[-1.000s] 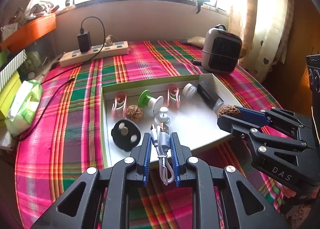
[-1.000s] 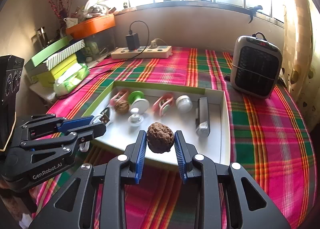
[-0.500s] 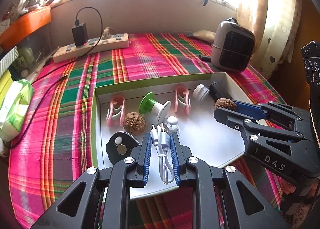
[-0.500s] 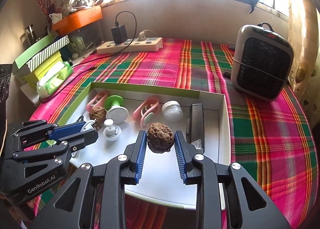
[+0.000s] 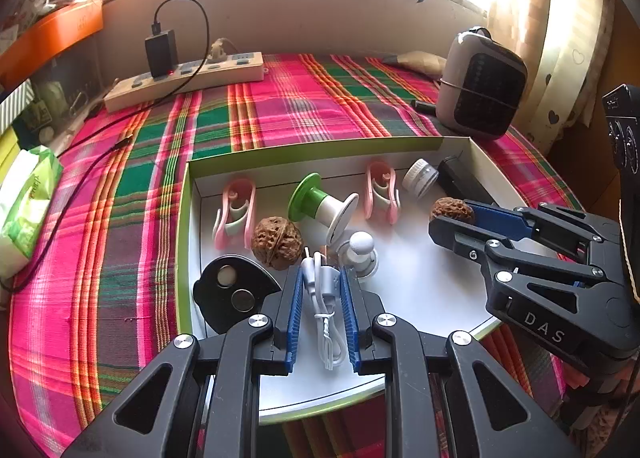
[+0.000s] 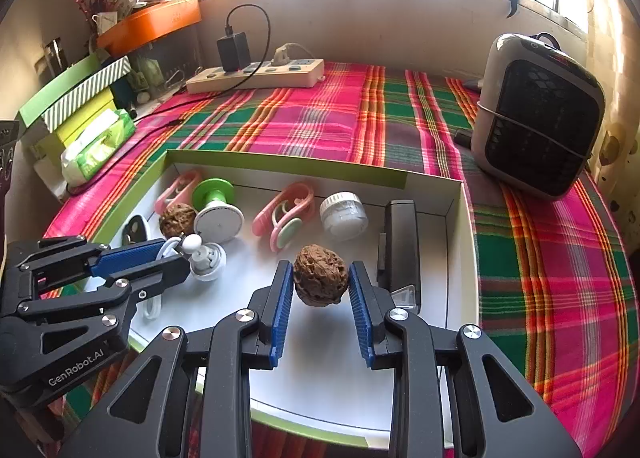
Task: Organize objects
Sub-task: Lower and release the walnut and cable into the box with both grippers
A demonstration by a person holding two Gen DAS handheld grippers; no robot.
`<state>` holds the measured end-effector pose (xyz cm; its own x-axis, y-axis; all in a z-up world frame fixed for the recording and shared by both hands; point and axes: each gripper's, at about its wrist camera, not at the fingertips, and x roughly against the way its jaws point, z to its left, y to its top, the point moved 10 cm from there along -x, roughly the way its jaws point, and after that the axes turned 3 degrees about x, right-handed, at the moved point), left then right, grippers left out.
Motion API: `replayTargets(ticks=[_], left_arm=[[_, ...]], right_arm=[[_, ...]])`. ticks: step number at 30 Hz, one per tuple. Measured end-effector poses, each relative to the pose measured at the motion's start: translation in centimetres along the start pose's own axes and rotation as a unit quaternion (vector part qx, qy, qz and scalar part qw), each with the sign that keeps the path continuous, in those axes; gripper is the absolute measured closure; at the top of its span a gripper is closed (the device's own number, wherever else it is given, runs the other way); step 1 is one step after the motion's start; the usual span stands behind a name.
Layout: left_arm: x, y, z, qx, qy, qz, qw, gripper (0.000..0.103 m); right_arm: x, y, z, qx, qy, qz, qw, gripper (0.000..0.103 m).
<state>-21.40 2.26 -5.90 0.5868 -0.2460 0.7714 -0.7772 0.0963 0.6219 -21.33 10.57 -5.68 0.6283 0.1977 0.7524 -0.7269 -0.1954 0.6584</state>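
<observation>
A white tray with green walls (image 5: 416, 290) (image 6: 320, 362) lies on the plaid cloth. My left gripper (image 5: 320, 278) is shut on a white coiled cable (image 5: 324, 298) and holds it over the tray's front left. My right gripper (image 6: 320, 278) is shut on a brown walnut (image 6: 320, 280) over the tray's front middle; that walnut also shows in the left wrist view (image 5: 452, 210). A second walnut (image 5: 276, 243) (image 6: 177, 220) lies in the tray beside a green-and-white spool (image 5: 320, 208).
The tray also holds two pink clips (image 5: 234, 214) (image 5: 382, 192), a white knob (image 5: 360, 252), a white jar (image 6: 344, 212), a black stapler (image 6: 400, 246) and a black disc (image 5: 232, 298). A heater (image 6: 536, 110) stands right, a power strip (image 6: 256, 76) behind, a tissue pack (image 6: 98, 146) left.
Both grippers have moved forward over the tray, each keeping hold of its object. The walnut and the cable sit lower and closer to the tray floor.
</observation>
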Motion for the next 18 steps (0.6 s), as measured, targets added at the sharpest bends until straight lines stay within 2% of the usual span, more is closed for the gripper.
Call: replayTargets(ticks=[18], left_arm=[[-0.35, -0.26, -0.31, -0.008, 0.003, 0.006, 0.9999, 0.085]], right_arm=[[-0.6, -0.13, -0.16, 0.007, -0.011, 0.004, 1.0, 0.073]])
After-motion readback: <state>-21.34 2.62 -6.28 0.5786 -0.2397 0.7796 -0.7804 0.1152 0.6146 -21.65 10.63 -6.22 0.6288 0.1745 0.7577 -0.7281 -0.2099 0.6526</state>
